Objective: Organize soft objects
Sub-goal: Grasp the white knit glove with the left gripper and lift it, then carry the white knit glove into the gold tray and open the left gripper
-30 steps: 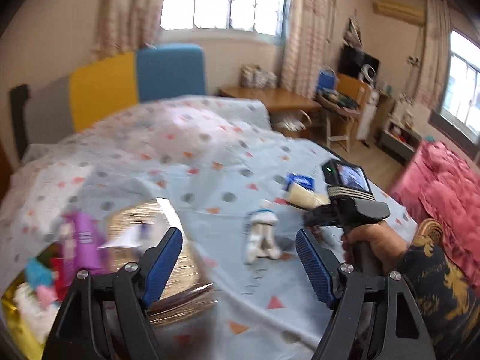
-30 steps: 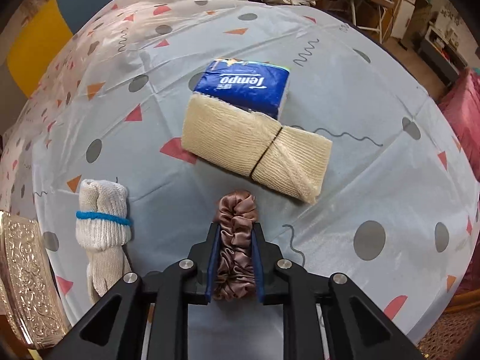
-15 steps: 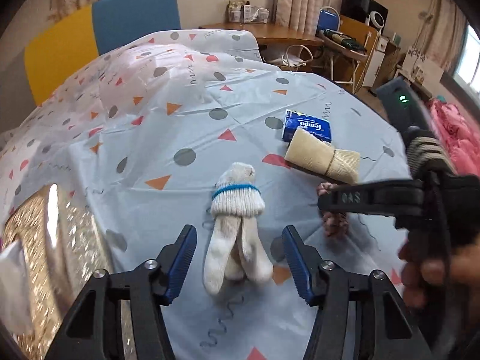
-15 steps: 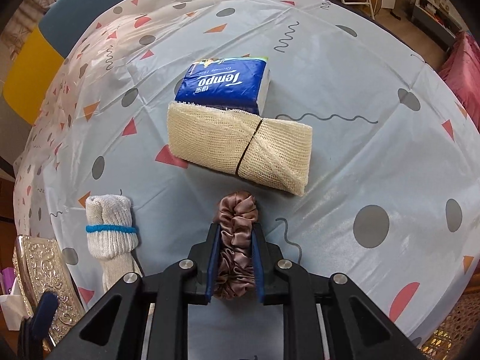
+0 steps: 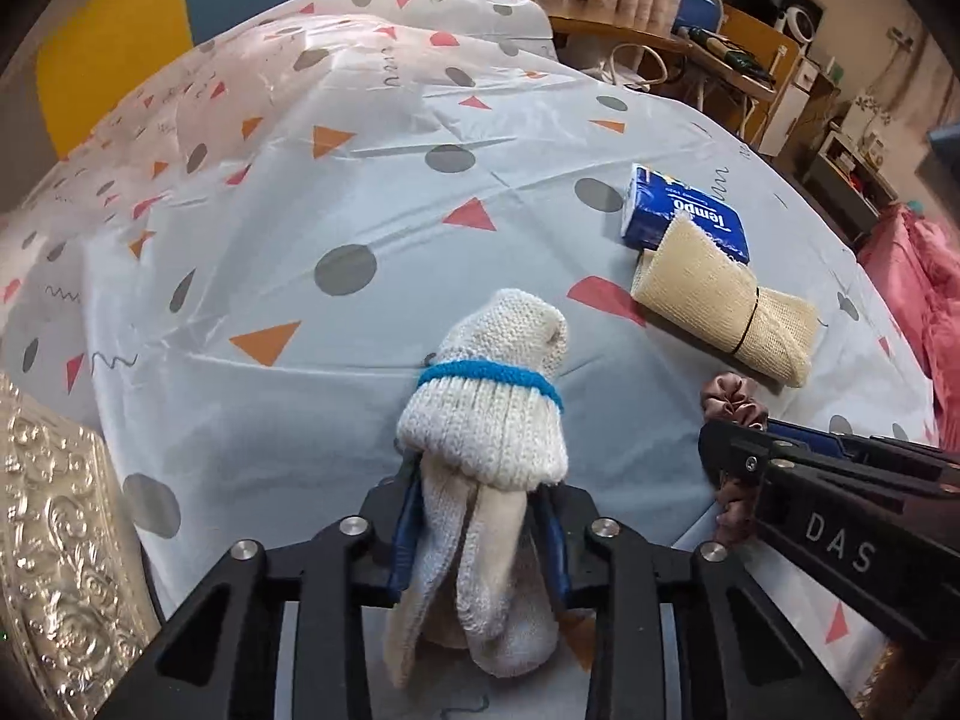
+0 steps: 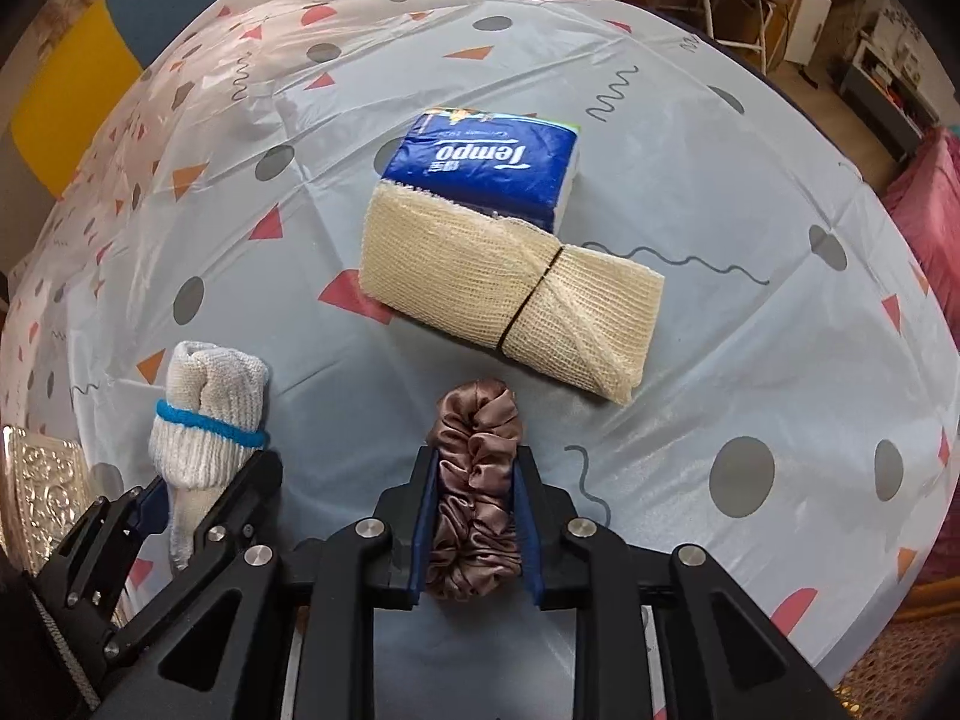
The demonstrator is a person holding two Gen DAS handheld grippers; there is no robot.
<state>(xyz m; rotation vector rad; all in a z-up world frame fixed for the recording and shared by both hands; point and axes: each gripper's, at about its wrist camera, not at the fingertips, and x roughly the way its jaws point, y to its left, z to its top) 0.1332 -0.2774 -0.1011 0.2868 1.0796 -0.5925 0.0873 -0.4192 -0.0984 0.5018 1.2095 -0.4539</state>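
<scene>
Gloves [image 5: 480, 450], rolled and banded in blue, lie near the left of the table [image 5: 360, 210], pinched by the left gripper [image 5: 477, 534]. Right gripper [image 6: 474, 516] is clamped on the brown scrunchie [image 6: 474, 480]. Farther off, the gauze roll [image 6: 504, 294] and tissue pack [image 6: 486, 168] lie untouched; most sorting seems left.

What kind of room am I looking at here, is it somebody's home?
Probably a lived-in home room: a table under a patterned plastic tablecloth, a cluttered wooden desk by curtains, and pink bedding at the right edge.
</scene>
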